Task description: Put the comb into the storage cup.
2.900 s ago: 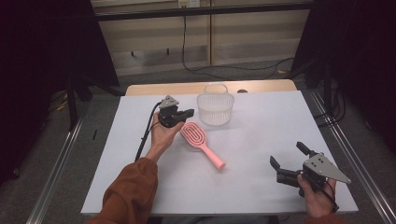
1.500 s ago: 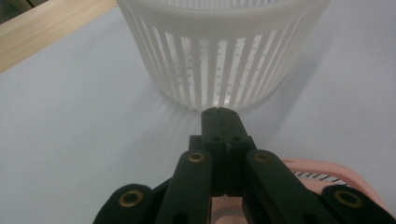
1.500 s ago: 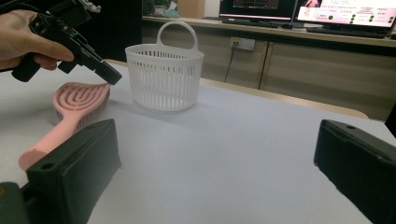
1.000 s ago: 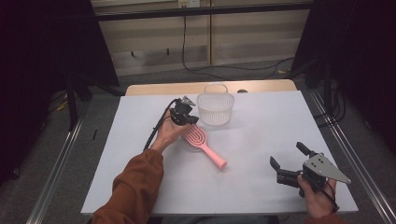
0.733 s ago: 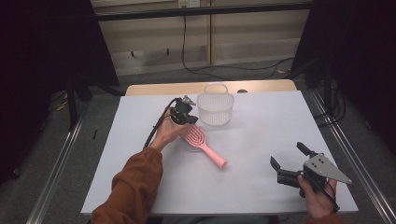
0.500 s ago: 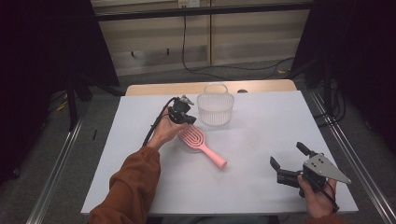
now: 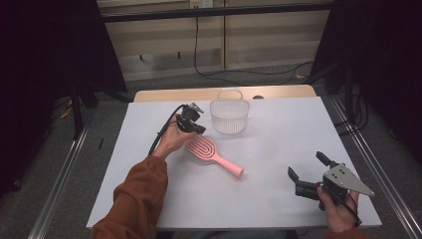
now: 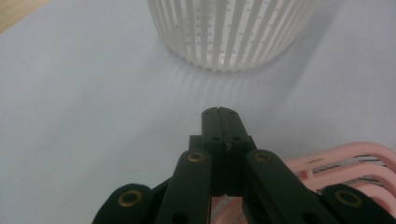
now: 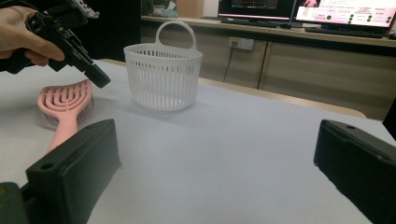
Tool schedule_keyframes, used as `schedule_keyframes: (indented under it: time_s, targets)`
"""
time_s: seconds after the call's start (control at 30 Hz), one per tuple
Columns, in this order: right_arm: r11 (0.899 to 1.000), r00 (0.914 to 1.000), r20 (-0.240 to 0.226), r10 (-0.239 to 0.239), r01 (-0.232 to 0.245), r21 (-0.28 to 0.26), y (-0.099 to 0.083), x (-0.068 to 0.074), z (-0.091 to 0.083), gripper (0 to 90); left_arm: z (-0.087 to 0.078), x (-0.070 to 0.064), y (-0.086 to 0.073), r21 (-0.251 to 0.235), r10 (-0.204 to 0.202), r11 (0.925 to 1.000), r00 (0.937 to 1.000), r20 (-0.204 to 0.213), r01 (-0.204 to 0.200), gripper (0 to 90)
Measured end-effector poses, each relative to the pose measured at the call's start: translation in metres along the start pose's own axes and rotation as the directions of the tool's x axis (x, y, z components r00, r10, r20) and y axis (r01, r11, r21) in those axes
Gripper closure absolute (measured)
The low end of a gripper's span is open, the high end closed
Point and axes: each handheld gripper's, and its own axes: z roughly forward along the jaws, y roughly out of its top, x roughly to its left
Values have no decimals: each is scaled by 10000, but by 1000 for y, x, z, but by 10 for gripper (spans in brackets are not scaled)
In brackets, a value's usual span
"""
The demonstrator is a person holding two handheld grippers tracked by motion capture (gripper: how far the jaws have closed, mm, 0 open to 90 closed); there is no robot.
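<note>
A pink hairbrush (image 7: 211,155) lies on the white table (image 7: 268,149), head toward the far left, handle toward the near right. Behind it stands a white slatted basket (image 7: 229,115) with a handle. My left gripper (image 7: 200,129) hovers just above the brush head's far edge, between brush and basket, jaws shut with nothing in them; in the left gripper view its tip (image 8: 221,113) points at the basket (image 8: 229,32) with the brush (image 8: 345,163) at lower right. My right gripper (image 7: 308,169) rests open at the near right, clear of everything. Brush (image 9: 65,109) and basket (image 9: 163,79) also appear in the right gripper view.
A wooden table edge (image 7: 199,93) runs behind the white surface. Metal rails (image 7: 59,184) flank both sides. Cables (image 7: 239,74) lie on the floor beyond. Monitors (image 9: 303,9) stand on a counter in the right gripper view.
My left gripper has moved right from the far left of the brush to just above the brush head, near the basket. The right gripper has stayed still.
</note>
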Motion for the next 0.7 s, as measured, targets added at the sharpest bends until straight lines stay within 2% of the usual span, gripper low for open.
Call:
schedule_keyframes:
  time_s: [0.23,0.3,0.33,0.37,0.47,0.6,0.63,0.67,0.7]
  targets:
    - [10000,10000,37,9,-9,14,0,0,-1,0,1,-4,0,135,173,9998,9998,-35,-172,900]
    - [10000,10000,21,24,-24,-16,0,0,-1,0,0,-3,-1,125,128,9998,9999,-30,-128,900]
    - [10000,10000,14,19,-19,-9,0,0,-1,0,2,-5,-2,-116,-185,9998,9998,-44,185,900]
    - [10000,10000,11,0,0,-19,0,0,-1,0,0,-3,-2,134,147,9998,9999,-22,-147,900]
    - [10000,10000,27,17,-17,-8,0,0,-1,0,-1,-3,-2,183,186,9997,9998,-37,-185,900]
    - [10000,10000,20,-9,9,7,0,0,-1,0,-2,-1,-5,279,77,9996,9999,-94,-75,900]
    - [10000,10000,19,-3,3,-4,0,0,-1,0,-1,-2,-7,6,-229,9997,9997,-76,229,900]
    - [10000,10000,23,-4,4,-1,0,0,-2,0,-2,0,-8,184,45,9998,10000,-37,-44,900]
    - [10000,10000,27,4,-4,-6,0,0,-2,0,-3,1,-10,122,30,9999,10000,2,-30,900]
